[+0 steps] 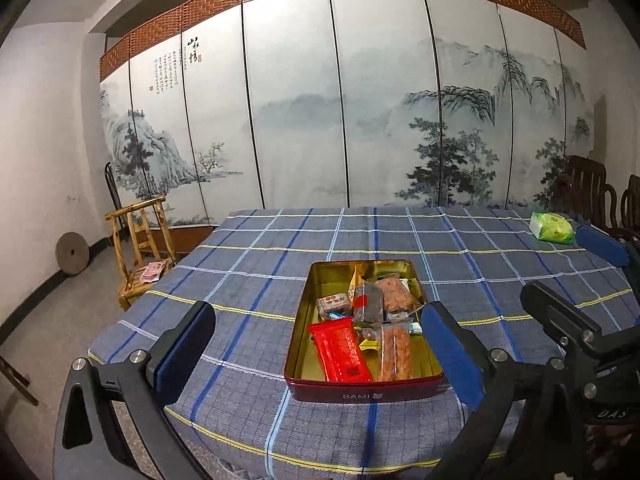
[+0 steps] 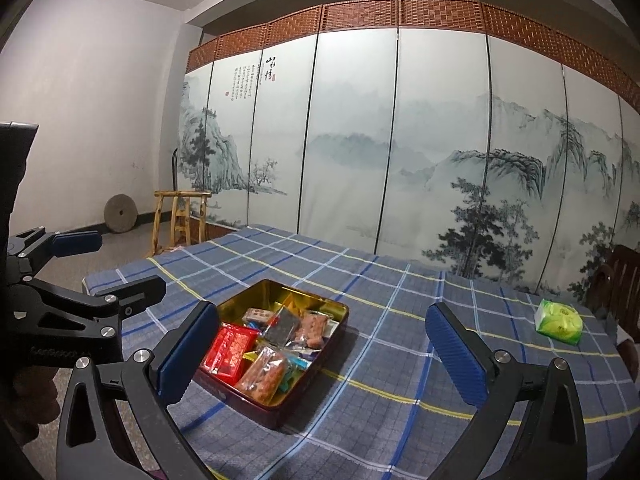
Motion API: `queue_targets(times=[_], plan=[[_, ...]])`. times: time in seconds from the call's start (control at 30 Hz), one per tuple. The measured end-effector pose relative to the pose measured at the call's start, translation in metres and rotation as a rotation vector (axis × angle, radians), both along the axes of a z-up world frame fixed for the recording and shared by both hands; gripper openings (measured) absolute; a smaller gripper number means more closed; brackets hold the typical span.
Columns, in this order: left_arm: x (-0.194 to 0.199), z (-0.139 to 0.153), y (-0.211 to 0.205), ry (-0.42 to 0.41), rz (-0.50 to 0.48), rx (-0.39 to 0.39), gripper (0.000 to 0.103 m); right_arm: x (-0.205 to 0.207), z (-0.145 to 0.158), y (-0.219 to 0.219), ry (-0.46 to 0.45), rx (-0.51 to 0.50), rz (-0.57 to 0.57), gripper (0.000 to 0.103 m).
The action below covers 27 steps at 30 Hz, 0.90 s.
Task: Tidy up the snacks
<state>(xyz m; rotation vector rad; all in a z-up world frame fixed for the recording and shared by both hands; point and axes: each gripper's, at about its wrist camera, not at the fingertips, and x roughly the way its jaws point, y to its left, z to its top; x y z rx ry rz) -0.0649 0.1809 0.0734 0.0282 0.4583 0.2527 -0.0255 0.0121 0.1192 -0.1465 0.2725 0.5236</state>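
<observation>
Gold-lined and dark red outside, a rectangular tin [image 1: 362, 390] printed "BAMI" sits on the table [image 1: 248, 280], which is covered with a blue-grey plaid cloth crossed by white, yellow and blue lines. Inside the tin lie the wrapped snacks: a red packet [image 1: 340, 350] at the near left, a clear packet of orange-brown pieces [image 1: 394, 354] just beside it, a dark bar in a clear wrapper [image 1: 368, 300] further back, another clear packet of reddish-brown pieces [image 1: 396, 294] to its right, and a small brown printed packet [image 1: 334, 304] toward the left wall. The left gripper [image 1: 320, 352] hovers before the tin with its blue-padded jaws spread wide and nothing between the pads. The right gripper [image 2: 322, 352] hangs to the right of the tin, its jaws likewise wide apart and holding nothing; the tin shows past its left finger. A green packet [image 2: 559, 321] lies alone on the cloth, well apart from the tin toward the far right. Behind the table stands a folding screen [image 1: 296, 100] painted with misty mountains and pines, with a bamboo chair [image 1: 140, 248] and a round stone disc [image 1: 72, 254] on the floor at left.
</observation>
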Motion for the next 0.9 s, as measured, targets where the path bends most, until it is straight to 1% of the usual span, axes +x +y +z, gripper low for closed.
queue_targets(times=[0.67,0.9], plan=[[0.0024,-0.0025,0.0022,0.032,0.016,-0.008,0.102,-0.0032,-0.0022,0.0021,0.011,-0.007,-0.001,0.103],[0.0025,-0.0041,0.0029,0.039,0.024,-0.011,0.102,-0.005,-0.0086,0.0081,0.024,-0.013,0.004,0.103]])
